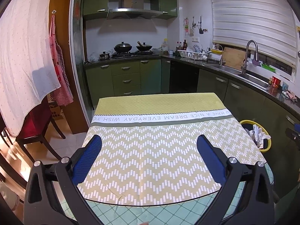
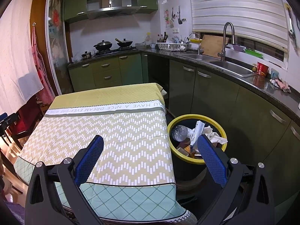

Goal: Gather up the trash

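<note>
Hovering above the table [image 1: 150,150], spread wide and carrying nothing: the left gripper [image 1: 149,146], blue pads [image 1: 93,150] well apart over bare patterned cloth. Likewise parted and empty, the right gripper [image 2: 150,146], straddling the table's right edge, one finger over the cloth, the other over the yellow-rimmed bin [image 2: 196,159]. Standing on the floor just beside the table, that bin, presumably put there so that anything lifted off the cloth travels only a short way. Already inside: a clear plastic bottle [image 2: 180,132], crumpled paper [image 2: 215,136], a white carton [image 2: 199,129] and some orange packaging, piled close to the rim. Nothing left on the tablecloth in either view. Judged from this, near finished, or finished. Possibly one more candidate: a crumpled wad [image 2: 280,84] on the counter right of the sink [image 2: 230,68], well apart from both grippers; whether rag or rubbish, impossible to tell.
</note>
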